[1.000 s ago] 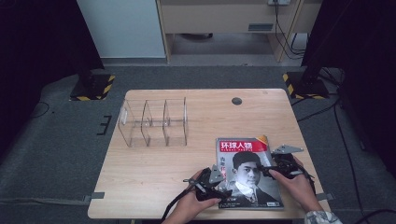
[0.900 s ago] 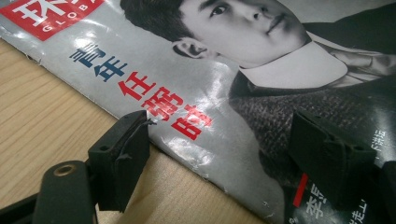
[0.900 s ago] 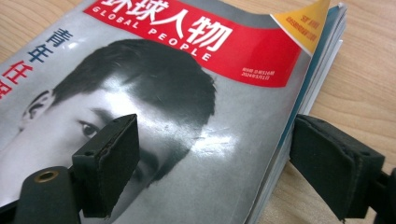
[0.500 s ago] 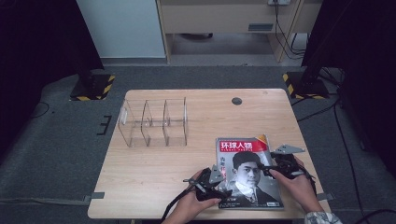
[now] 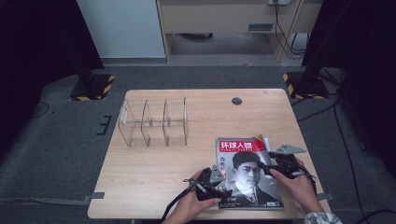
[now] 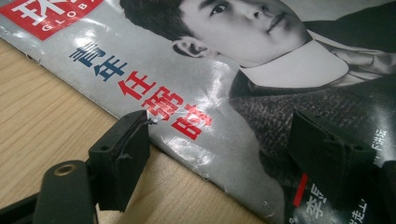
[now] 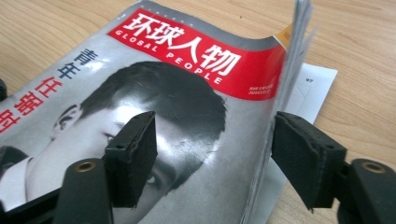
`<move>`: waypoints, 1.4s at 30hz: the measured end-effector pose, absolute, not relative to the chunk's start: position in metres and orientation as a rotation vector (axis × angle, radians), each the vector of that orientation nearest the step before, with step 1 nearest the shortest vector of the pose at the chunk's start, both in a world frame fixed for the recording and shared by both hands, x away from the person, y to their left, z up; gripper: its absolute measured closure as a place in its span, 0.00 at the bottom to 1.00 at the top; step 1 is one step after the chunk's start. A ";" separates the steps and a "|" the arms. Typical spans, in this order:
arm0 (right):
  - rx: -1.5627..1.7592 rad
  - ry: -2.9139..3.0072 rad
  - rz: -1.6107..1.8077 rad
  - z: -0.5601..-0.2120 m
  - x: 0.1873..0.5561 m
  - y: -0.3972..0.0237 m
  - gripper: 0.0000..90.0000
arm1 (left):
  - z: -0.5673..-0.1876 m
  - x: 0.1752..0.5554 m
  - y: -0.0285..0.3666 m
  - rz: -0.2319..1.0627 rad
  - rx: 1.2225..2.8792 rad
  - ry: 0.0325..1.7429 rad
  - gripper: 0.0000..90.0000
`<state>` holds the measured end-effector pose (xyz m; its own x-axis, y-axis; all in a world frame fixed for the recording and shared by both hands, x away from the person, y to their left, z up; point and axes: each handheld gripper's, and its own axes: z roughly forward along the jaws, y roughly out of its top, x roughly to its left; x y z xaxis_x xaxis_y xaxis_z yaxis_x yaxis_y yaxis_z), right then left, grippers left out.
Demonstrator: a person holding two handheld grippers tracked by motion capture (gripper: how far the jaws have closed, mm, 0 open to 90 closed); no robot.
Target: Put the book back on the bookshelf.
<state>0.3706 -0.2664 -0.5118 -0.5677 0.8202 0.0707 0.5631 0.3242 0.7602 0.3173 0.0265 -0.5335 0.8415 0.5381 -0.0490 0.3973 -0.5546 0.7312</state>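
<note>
Glossy magazine [image 5: 247, 172] cut off at the bottom edge of both gripper views. Left gripper [image 6: 233, 154] jaws apart, straddling its spine edge. Right gripper [image 7: 215, 154] jaws have just been closing around the lifted page edge, not yet pinching.

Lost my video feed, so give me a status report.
Left gripper open, straddling glossy portrait-cover magazine's spine edge. Right gripper jaws just closing around its lifted page edge, not yet pinching. Clear plastic organizer stands apart.
</note>
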 end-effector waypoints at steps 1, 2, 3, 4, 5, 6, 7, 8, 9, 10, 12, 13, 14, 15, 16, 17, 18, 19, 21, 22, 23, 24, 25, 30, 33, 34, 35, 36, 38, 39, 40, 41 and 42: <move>1.233 2.268 1.105 -0.511 0.370 -0.266 0.37 | -0.533 0.317 0.027 0.231 2.231 0.678 0.23; 1.231 2.265 1.107 -0.511 0.370 -0.266 0.37 | -0.533 0.317 0.027 0.231 2.231 0.678 0.23; 1.232 2.265 1.109 -0.511 0.370 -0.266 0.38 | -0.533 0.317 0.027 0.231 2.231 0.678 0.23; 1.228 2.264 1.108 -0.512 0.370 -0.267 0.39 | -0.533 0.317 0.027 0.231 2.230 0.678 0.23; 1.233 2.262 1.105 -0.512 0.370 -0.267 0.39 | -0.533 0.317 0.027 0.231 2.231 0.678 0.23; 1.240 2.262 1.104 -0.513 0.370 -0.267 0.40 | -0.533 0.317 0.027 0.231 2.231 0.678 0.23; 1.242 2.256 1.112 -0.513 0.371 -0.268 0.42 | -0.533 0.317 0.027 0.231 2.231 0.678 0.23; 1.244 2.254 1.117 -0.513 0.371 -0.269 0.42 | -0.533 0.317 0.027 0.231 2.231 0.678 0.23; 1.249 2.255 1.123 -0.513 0.371 -0.269 0.43 | -0.533 0.317 0.027 0.231 2.231 0.678 0.23; 1.252 2.249 1.134 -0.512 0.371 -0.269 0.44 | -0.533 0.317 0.027 0.231 2.231 0.679 0.23; 1.238 2.251 1.151 -0.510 0.370 -0.269 0.44 | -0.533 0.317 0.027 0.232 2.231 0.678 0.23; 1.233 2.251 1.158 -0.510 0.370 -0.268 0.44 | -0.533 0.317 0.027 0.232 2.231 0.678 0.23; 1.236 2.250 1.165 -0.510 0.369 -0.268 0.44 | -0.533 0.317 0.027 0.232 2.231 0.679 0.23; 1.235 2.251 1.168 -0.510 0.369 -0.268 0.44 | -0.533 0.317 0.027 0.232 2.231 0.679 0.23; 1.238 2.253 1.167 -0.510 0.370 -0.269 0.45 | -0.533 0.317 0.027 0.232 2.230 0.679 0.23; 1.242 2.250 1.170 -0.510 0.370 -0.269 0.47 | -0.533 0.317 0.027 0.232 2.231 0.679 0.23; 1.243 2.246 1.171 -0.510 0.370 -0.269 0.47 | -0.533 0.317 0.027 0.232 2.231 0.679 0.23; 1.243 2.246 1.173 -0.510 0.370 -0.270 0.48 | -0.533 0.317 0.027 0.232 2.231 0.679 0.23; 1.240 2.247 1.180 -0.509 0.369 -0.269 0.49 | -0.533 0.317 0.027 0.232 2.231 0.679 0.23; 1.230 2.246 1.184 -0.509 0.368 -0.268 0.49 | -0.533 0.317 0.027 0.232 2.231 0.679 0.23; 1.230 2.246 1.184 -0.509 0.368 -0.268 0.49 | -0.533 0.317 0.027 0.232 2.231 0.680 0.23; 1.230 2.247 1.185 -0.510 0.368 -0.268 0.50 | -0.533 0.317 0.027 0.232 2.231 0.680 0.23; 1.228 2.246 1.184 -0.510 0.368 -0.268 0.50 | -0.533 0.317 0.027 0.232 2.231 0.680 0.23; 1.223 2.251 1.222 -0.509 0.367 -0.267 0.52 | -0.533 0.317 0.027 0.232 2.232 0.680 0.23; 1.218 2.259 1.217 -0.509 0.367 -0.266 0.53 | -0.533 0.317 0.027 0.232 2.232 0.680 0.23; 1.226 2.255 1.214 -0.509 0.367 -0.266 0.53 | -0.533 0.317 0.027 0.232 2.232 0.680 0.23; 1.229 2.251 1.218 -0.510 0.367 -0.267 0.53 | -0.533 0.317 0.027 0.232 2.232 0.680 0.23; 1.229 2.251 1.218 -0.510 0.367 -0.267 0.53 | -0.533 0.317 0.027 0.232 2.232 0.680 0.23; 1.234 2.249 1.209 -0.511 0.368 -0.267 0.53 | -0.533 0.317 0.027 0.232 2.232 0.680 0.23; 1.235 2.249 1.208 -0.511 0.368 -0.267 0.53 | -0.533 0.317 0.027 0.232 2.232 0.680 0.23; 1.239 2.247 1.206 -0.511 0.368 -0.267 0.53 | -0.533 0.317 0.027 0.232 2.233 0.680 0.23; 1.242 2.246 1.203 -0.511 0.368 -0.268 0.53 | -0.533 0.317 0.027 0.232 2.232 0.680 0.23; 1.243 2.246 1.200 -0.511 0.368 -0.268 0.53 | -0.533 0.317 0.027 0.232 2.232 0.680 0.23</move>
